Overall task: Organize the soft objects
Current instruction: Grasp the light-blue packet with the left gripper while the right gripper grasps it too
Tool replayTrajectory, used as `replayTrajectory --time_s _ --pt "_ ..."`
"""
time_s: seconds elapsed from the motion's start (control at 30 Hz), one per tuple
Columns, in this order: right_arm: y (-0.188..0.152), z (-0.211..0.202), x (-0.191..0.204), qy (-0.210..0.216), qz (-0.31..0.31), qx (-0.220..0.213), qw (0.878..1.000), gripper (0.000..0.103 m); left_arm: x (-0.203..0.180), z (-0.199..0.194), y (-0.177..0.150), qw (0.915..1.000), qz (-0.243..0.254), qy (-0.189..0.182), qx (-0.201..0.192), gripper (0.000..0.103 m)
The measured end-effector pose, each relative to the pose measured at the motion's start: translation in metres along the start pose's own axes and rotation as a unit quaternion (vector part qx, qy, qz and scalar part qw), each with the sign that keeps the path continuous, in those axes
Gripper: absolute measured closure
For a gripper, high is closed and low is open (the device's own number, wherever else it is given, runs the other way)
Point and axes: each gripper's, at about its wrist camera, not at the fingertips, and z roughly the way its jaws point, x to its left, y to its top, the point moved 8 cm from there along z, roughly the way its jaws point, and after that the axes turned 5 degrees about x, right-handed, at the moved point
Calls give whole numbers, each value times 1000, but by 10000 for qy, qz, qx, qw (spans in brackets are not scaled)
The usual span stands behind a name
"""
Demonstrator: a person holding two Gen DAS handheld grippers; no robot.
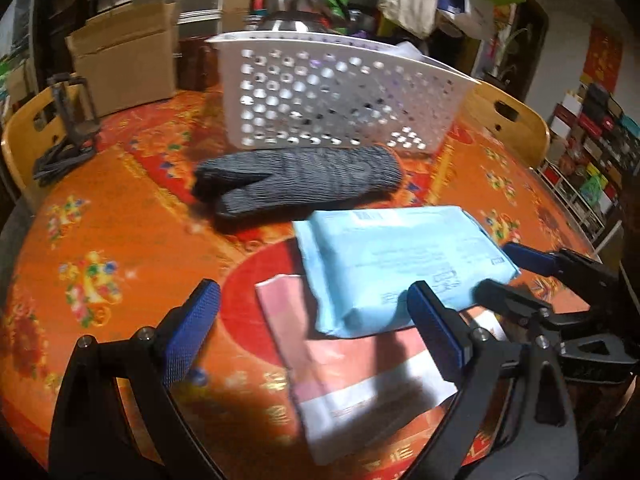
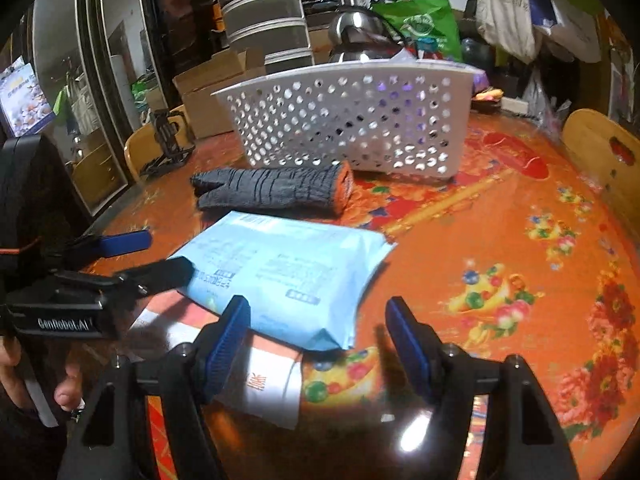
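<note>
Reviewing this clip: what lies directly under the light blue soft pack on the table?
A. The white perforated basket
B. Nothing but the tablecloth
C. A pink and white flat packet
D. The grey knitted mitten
C: the light blue soft pack overlaps a pink and white flat packet; the grey mitten and white basket sit apart behind it.

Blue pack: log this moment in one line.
blue pack on pink packet | left tongs open | right tongs open, empty | mitt before basket
</note>
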Motion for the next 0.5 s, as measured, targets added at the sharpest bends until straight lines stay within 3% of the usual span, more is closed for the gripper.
replayTrajectory --time_s 0.1,0.2,0.27,0.5 --pt "0 0 3 90 -57 1 9999 49 -8 2 -2 9998 62 -180 -1 16" --pt "-1 2 5 29 -124 35 9999 54 -15 4 -4 9994 204 -272 10 30" --pt "-1 3 6 9 -158 61 9999 59 -21 6 -6 9989 314 -348 48 45" --pt "-1 6 8 -70 -252 108 9996 65 -27 8 -8 9979 477 -425 75 52"
